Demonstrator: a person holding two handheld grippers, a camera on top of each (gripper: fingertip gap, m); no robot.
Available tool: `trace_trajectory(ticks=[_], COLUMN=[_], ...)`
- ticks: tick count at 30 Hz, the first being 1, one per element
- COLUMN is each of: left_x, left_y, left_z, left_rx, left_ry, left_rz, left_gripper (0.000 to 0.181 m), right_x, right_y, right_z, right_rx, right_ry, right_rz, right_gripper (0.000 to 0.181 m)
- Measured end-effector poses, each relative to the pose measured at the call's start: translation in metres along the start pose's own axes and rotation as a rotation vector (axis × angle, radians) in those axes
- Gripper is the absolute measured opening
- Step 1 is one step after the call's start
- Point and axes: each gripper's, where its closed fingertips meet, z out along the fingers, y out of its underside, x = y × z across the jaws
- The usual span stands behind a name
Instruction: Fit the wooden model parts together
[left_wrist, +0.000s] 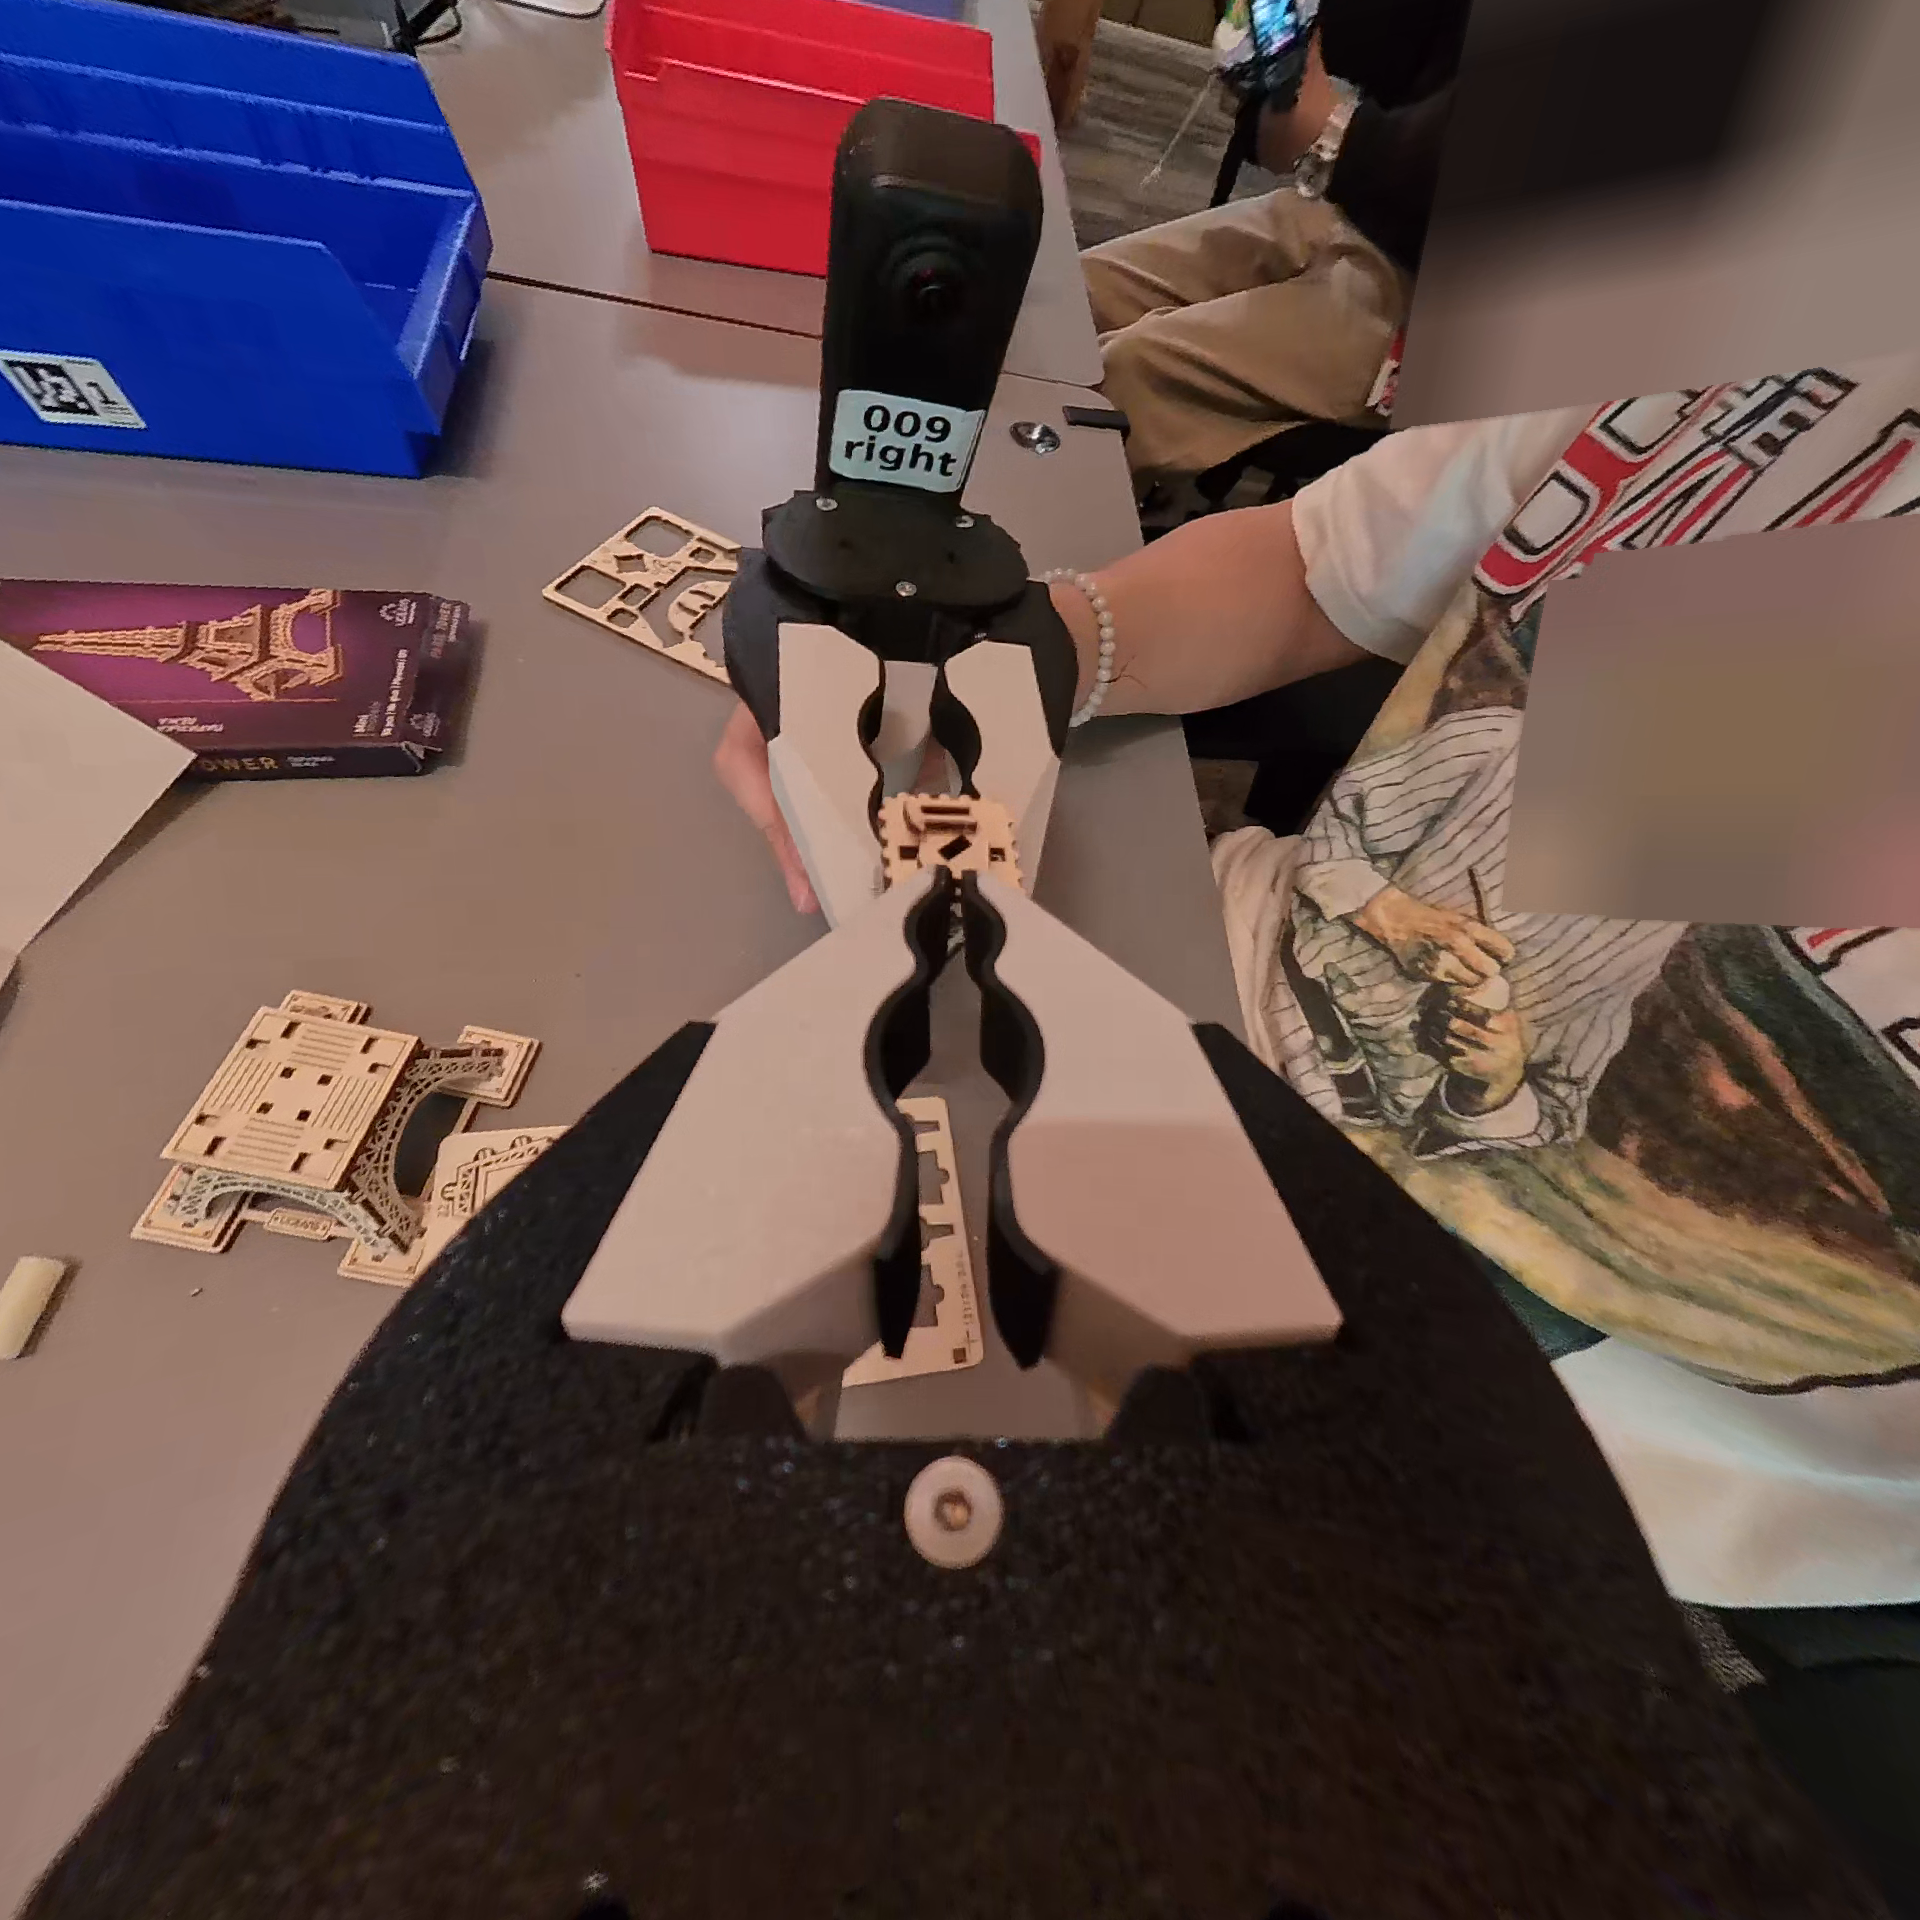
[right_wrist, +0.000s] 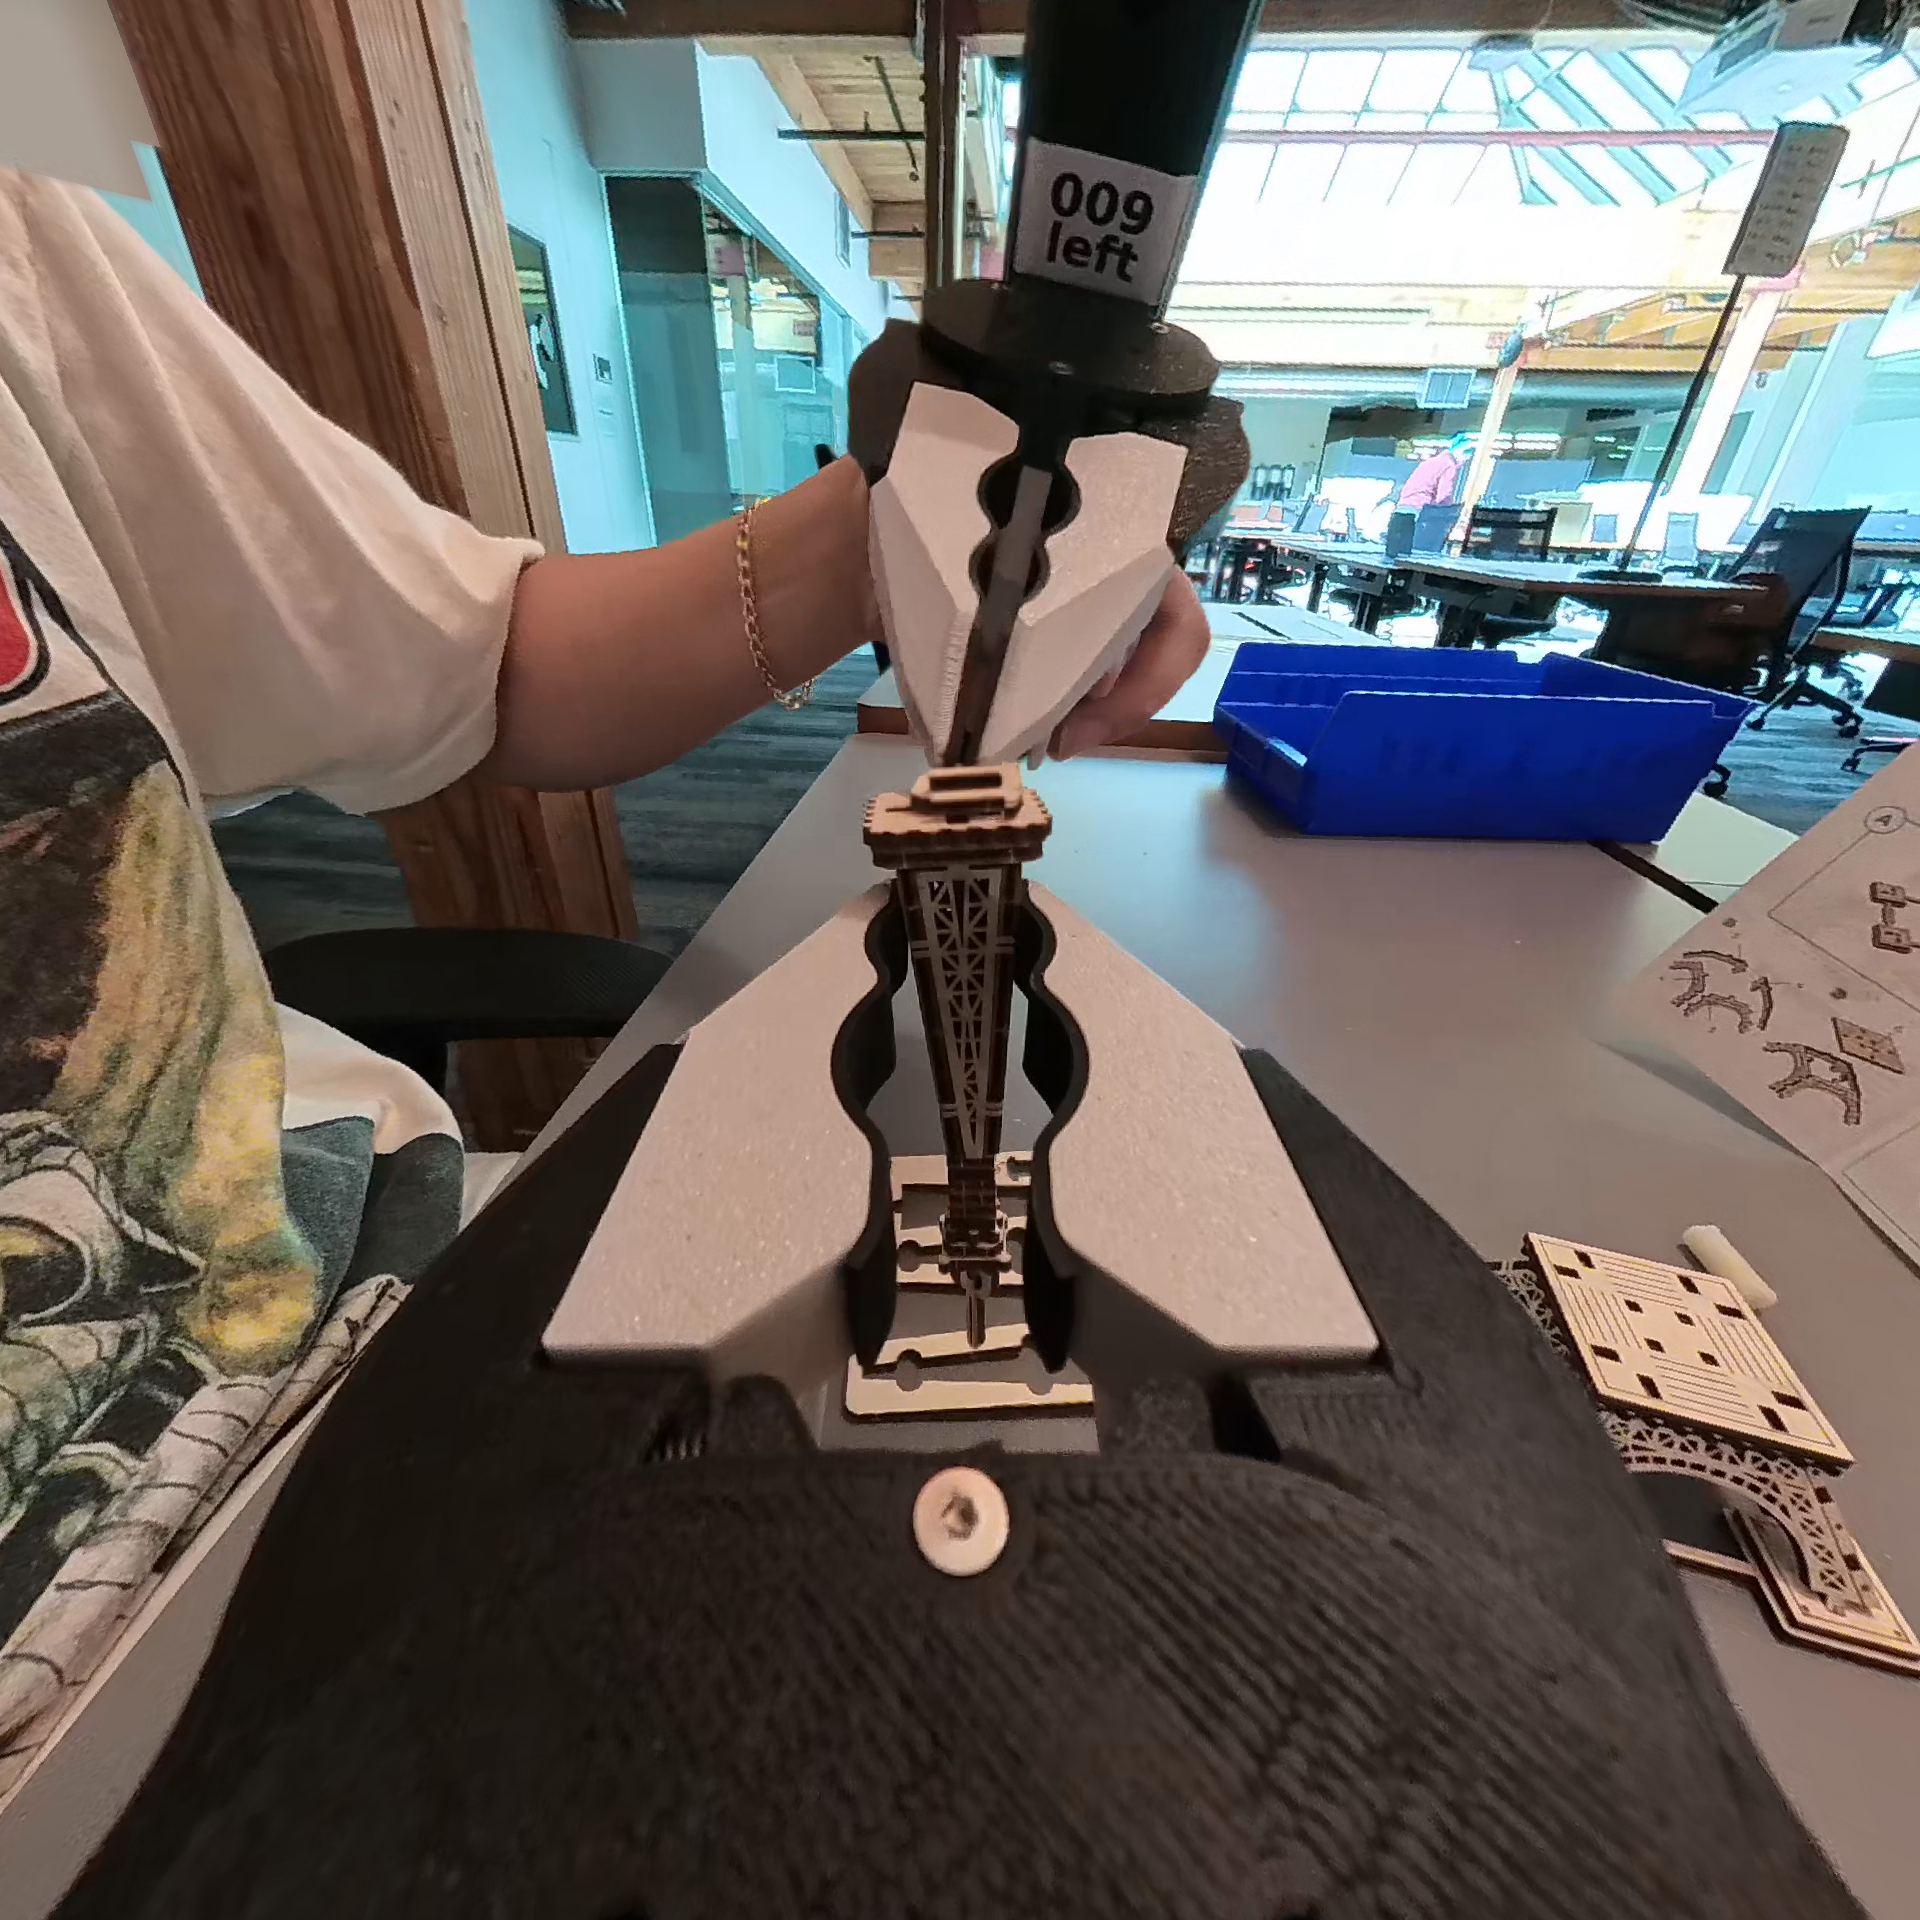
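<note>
Two grippers face each other over the grey table (left_wrist: 582, 883), and I count one wooden tower section between them. My right gripper (right_wrist: 954, 940) pinches the tapered lattice spire (right_wrist: 961, 997) along its length, fingers closed against its sides, the wide platform end (right_wrist: 956, 821) pointing away from me and the thin tip near my palm plate. My left gripper (left_wrist: 951, 888) has its fingers pressed nearly together at the tips; from the right wrist view a small flat wooden piece (right_wrist: 971, 781) sits at those tips, touching the platform end, but I cannot tell whether the fingertips actually clamp it.

Counting the rest: one assembled tower base (left_wrist: 312, 1122) with arched legs stands on the table to my left, resting on a few flat cut-out sheets (left_wrist: 488, 1164). One more punched-out sheet (left_wrist: 644, 582) lies behind the right gripper, and another sheet (left_wrist: 935, 1247) lies on the table under my left fingers. One purple kit box (left_wrist: 239, 675), one blue bin (left_wrist: 208, 260), one red bin (left_wrist: 790, 135), one instruction sheet (right_wrist: 1787, 1039) and one small pale stick (left_wrist: 26, 1304) are well apart from the work.

Each gripper's body blocks my view of the other's hand; a person in a printed white shirt (left_wrist: 1558, 1039) fills the right side.
</note>
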Motion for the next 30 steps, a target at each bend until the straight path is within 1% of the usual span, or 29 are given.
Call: trace_trajectory(ticks=[10,14,18,21,24,26,30], left_x=[-0.001,-0.004,0.004,0.002,-0.002,0.001,-0.003], left_y=[0.002,0.0,-0.003,-0.003,-0.003,-0.001,0.001], left_z=[-0.001,-0.004,-0.001,0.0,0.003,0.006,0.008], left_rx=[-0.037,-0.062,-0.103,-0.154,-0.187,-0.213,-0.247], left_ry=[-0.09,-0.133,-0.086,-0.041,-0.03,-0.008,-0.037], left_rz=[0.078,0.127,0.187,0.11,0.011,-0.037,-0.117], left_gripper=[0.002,0.007,0.012,0.01,0.005,0.005,0.003], right_x=[-0.001,-0.005,-0.013,-0.018,-0.018,-0.015,-0.011], right_y=[0.004,0.004,0.007,0.01,0.013,0.014,0.014], right_z=[0.001,0.001,0.003,0.005,0.006,0.005,0.005], right_rx=[-0.01,-0.012,-0.034,-0.056,-0.074,-0.079,-0.082], right_ry=[-0.019,-0.042,-0.094,-0.116,-0.107,-0.093,-0.072], right_rz=[0.027,0.033,0.034,0.024,0.016,0.017,0.029], right_gripper=[0.017,0.016,0.017,0.017,0.017,0.017,0.017])
